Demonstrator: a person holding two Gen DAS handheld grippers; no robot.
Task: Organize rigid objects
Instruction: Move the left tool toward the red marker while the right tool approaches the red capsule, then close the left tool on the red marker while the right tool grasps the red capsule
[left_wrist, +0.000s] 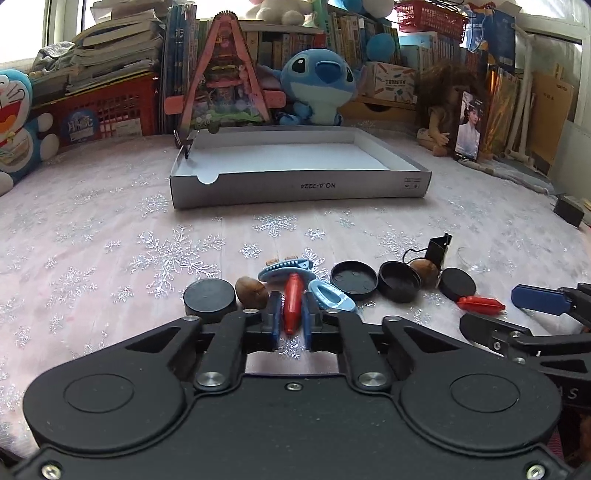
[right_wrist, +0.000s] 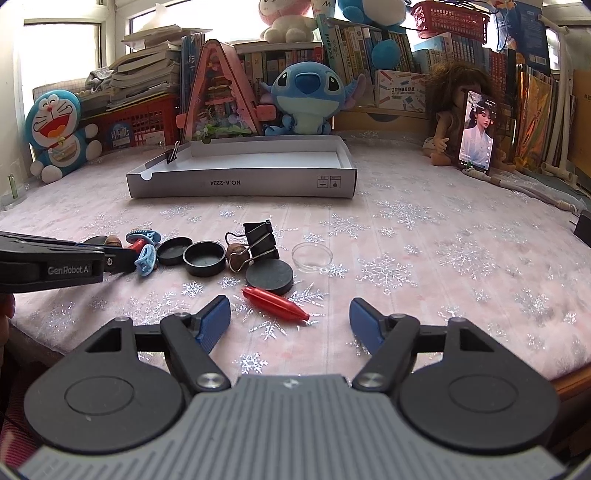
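Note:
My left gripper (left_wrist: 291, 317) is shut on a red spindle-shaped piece (left_wrist: 292, 304), low over the cloth. Around it lie two blue hair clips (left_wrist: 286, 268), a black round puck (left_wrist: 209, 297) and a brown nut (left_wrist: 251, 292). A second red piece (right_wrist: 275, 303) lies just ahead of my right gripper (right_wrist: 290, 319), which is open and empty. Black round lids (right_wrist: 204, 258), a black disc (right_wrist: 269, 276), a black binder clip (right_wrist: 260, 236) and a clear dish (right_wrist: 311, 255) lie beyond it. The grey cardboard tray (left_wrist: 295, 186) stands farther back with a small binder clip (right_wrist: 172, 153) on its left rim.
Plush toys, a triangular pink model house (left_wrist: 225, 81), books and red baskets line the back. A doll and a phone (right_wrist: 478, 133) stand at the back right. A white cable (right_wrist: 524, 190) and a black box (left_wrist: 569, 210) lie at the right edge.

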